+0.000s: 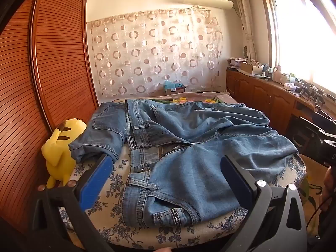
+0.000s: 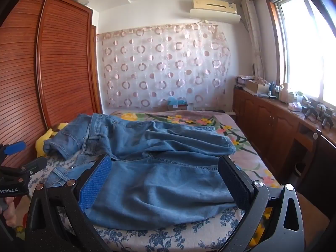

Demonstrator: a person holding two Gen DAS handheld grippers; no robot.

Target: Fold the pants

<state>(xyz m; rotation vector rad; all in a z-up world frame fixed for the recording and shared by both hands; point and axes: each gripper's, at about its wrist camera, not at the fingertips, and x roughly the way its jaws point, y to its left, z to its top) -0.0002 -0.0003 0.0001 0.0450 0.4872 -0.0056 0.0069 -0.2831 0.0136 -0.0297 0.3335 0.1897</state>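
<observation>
The blue jeans lay spread and rumpled on the bed. They looked soft, floppy and a bit heavy, so the thick waistband seemed a good place to grab. The left tool and right tool were both wide and empty.

1 pr jeans, 1 yellow plush, 2 grippers: left, right.

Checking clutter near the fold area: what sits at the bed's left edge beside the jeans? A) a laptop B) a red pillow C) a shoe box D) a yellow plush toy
D: a yellow plush toy sits at the bed's left edge with the jeans partly draped over it.
</observation>
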